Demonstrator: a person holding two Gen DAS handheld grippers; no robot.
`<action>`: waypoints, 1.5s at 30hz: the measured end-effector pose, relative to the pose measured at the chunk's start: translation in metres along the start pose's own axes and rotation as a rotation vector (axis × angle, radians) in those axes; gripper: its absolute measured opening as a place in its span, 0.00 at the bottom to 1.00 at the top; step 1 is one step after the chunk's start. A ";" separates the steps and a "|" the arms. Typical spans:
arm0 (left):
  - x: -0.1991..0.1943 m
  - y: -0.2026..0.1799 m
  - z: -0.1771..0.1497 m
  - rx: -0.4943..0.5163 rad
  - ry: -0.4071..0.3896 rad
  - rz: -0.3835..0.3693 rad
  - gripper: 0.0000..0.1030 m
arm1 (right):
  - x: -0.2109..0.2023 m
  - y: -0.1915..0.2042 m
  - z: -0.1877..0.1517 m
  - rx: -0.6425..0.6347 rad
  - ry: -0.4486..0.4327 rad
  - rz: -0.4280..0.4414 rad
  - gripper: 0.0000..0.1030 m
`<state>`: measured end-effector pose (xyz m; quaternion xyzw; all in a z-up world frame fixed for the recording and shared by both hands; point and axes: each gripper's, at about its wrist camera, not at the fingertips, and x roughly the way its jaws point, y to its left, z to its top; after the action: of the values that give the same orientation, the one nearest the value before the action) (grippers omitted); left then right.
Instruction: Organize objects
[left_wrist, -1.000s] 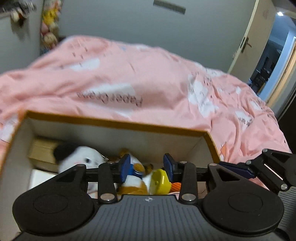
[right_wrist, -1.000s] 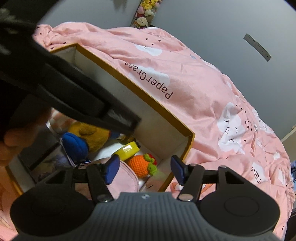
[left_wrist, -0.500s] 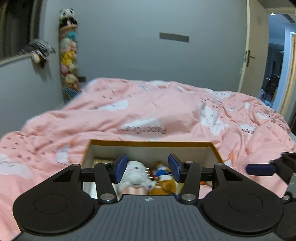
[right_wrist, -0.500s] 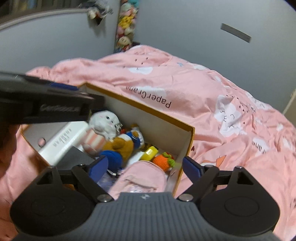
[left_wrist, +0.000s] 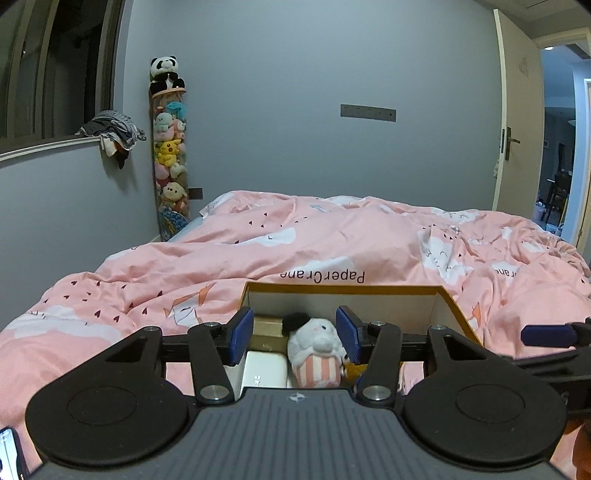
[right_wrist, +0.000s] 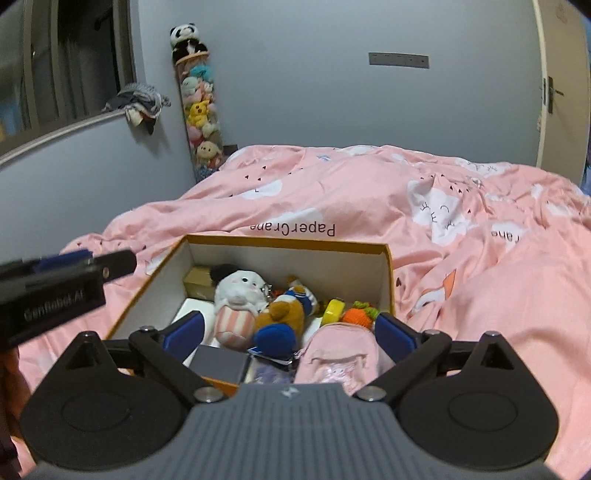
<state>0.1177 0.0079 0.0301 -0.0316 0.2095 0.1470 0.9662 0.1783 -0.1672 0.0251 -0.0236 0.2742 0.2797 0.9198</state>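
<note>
Since a second ago both grippers have been drawn back and raised from the box, so that far more of the room is seen. The box lies on the pink duvet just beyond the fingertips of both grippers, filled with toys.

The left gripper is held partly open and grips nothing; the white plush is seen between its fingers but lies in the box beyond them, untouched. The right gripper is spread wide, its jaws opening further, and is empty. A pink pouch and a blue round toy are framed between its fingers but are not touched. Beyond them lie a brown plush, a yellow roll and an orange knitted toy.

Much of the box is hidden in the left view by the gripper body. In the right view its near wall is covered by the gripper, and a dark flat item near the left finger cannot be identified. The left gripper is seen cut off at that view's left edge.
</note>
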 end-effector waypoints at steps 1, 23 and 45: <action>-0.001 0.001 -0.003 0.002 -0.001 0.001 0.56 | -0.002 0.001 -0.003 -0.001 -0.010 -0.009 0.96; 0.031 0.011 -0.057 -0.013 0.236 0.028 0.75 | 0.032 0.007 -0.052 -0.018 0.070 -0.069 0.99; 0.032 0.001 -0.059 0.025 0.276 0.003 0.75 | 0.035 -0.003 -0.057 0.015 0.099 -0.061 0.99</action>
<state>0.1217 0.0101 -0.0365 -0.0392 0.3422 0.1402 0.9283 0.1761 -0.1632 -0.0418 -0.0389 0.3208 0.2479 0.9133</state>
